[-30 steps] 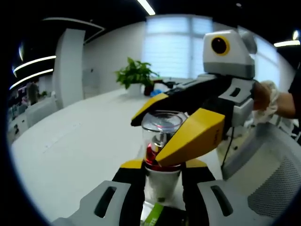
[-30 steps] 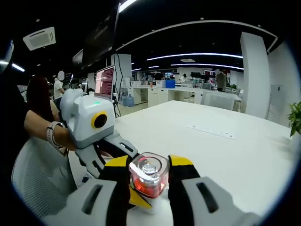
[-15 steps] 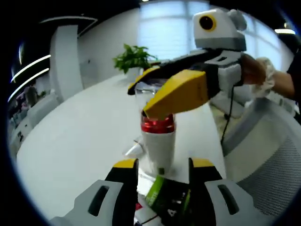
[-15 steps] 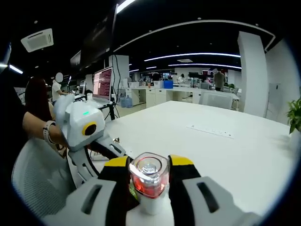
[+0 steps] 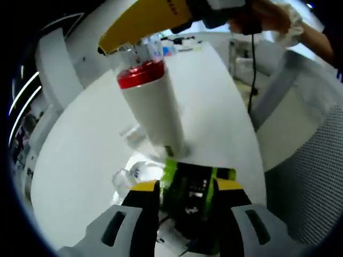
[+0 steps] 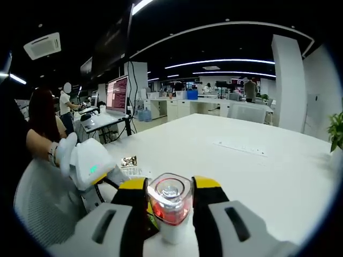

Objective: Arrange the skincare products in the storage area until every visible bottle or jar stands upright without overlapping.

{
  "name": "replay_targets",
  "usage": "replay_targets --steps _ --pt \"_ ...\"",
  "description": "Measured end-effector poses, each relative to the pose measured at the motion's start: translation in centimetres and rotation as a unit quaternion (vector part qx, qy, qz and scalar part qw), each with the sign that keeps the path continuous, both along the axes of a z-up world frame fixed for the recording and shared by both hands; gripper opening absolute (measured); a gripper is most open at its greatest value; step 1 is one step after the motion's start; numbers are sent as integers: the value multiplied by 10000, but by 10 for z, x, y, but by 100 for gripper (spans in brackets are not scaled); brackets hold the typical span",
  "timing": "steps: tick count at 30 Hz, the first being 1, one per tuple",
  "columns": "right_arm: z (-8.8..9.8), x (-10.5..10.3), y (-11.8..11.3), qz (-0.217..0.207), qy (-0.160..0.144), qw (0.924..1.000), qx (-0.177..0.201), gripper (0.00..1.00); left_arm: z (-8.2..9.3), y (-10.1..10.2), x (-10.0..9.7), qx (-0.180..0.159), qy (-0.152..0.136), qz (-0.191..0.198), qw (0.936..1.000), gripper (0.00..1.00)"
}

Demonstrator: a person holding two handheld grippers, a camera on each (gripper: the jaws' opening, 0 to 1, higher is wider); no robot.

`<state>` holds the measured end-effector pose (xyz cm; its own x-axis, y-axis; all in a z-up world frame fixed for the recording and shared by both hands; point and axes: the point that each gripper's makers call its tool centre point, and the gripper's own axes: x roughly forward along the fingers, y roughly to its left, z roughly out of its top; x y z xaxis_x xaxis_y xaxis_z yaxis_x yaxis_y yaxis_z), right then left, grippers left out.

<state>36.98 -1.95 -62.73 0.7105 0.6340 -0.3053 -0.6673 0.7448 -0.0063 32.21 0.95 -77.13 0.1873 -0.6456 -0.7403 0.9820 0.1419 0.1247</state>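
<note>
A white bottle (image 5: pixel 151 107) with a red collar and a clear cap stands on the white table (image 5: pixel 86 160). My right gripper (image 6: pixel 170 199) is shut on that clear cap (image 6: pixel 170 193); in the left gripper view its yellow jaw comes in from the top over the cap. My left gripper (image 5: pixel 187 188) stands open low in front of the bottle's base. A green and black pack (image 5: pixel 190 184) lies between its fingers. In the right gripper view the left gripper's white body sits low at the left. Small clear items (image 5: pixel 128 176) lie left of the pack.
A grey mesh chair (image 5: pixel 308 171) stands just off the table's edge. A person's gloved hand (image 5: pixel 270 13) holds the right gripper. A foil packet (image 6: pixel 127 160) lies on the table. Desks and a monitor (image 6: pixel 119 92) stand beyond it, and a plant (image 6: pixel 336 133) at its far side.
My left gripper has backed off the bottle's base and dropped over the green and black pack. The right gripper has kept its hold on the cap.
</note>
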Motion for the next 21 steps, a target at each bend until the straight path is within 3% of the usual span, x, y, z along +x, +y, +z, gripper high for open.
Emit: replay_targets --steps 2,3,9,12,21 --pt "0 0 0 -6 -7 10000 -32 31 -6 4 -2 150 35 -54 9999 35" --pt "0 0 0 -13 -11 10000 -32 32 -3 1 -2 -8 135 -13 9999 34" --pt "0 0 -1 -38 -55 9999 -79 32 -4 5 2 53 252 110 9996 38" --pt "-1 0 -2 -122 112 9999 15 32 -5 5 2 50 278 23 9996 38" --pt "6 0 -9 -217 172 9996 54 38 -6 13 15 94 382 32 9992 42"
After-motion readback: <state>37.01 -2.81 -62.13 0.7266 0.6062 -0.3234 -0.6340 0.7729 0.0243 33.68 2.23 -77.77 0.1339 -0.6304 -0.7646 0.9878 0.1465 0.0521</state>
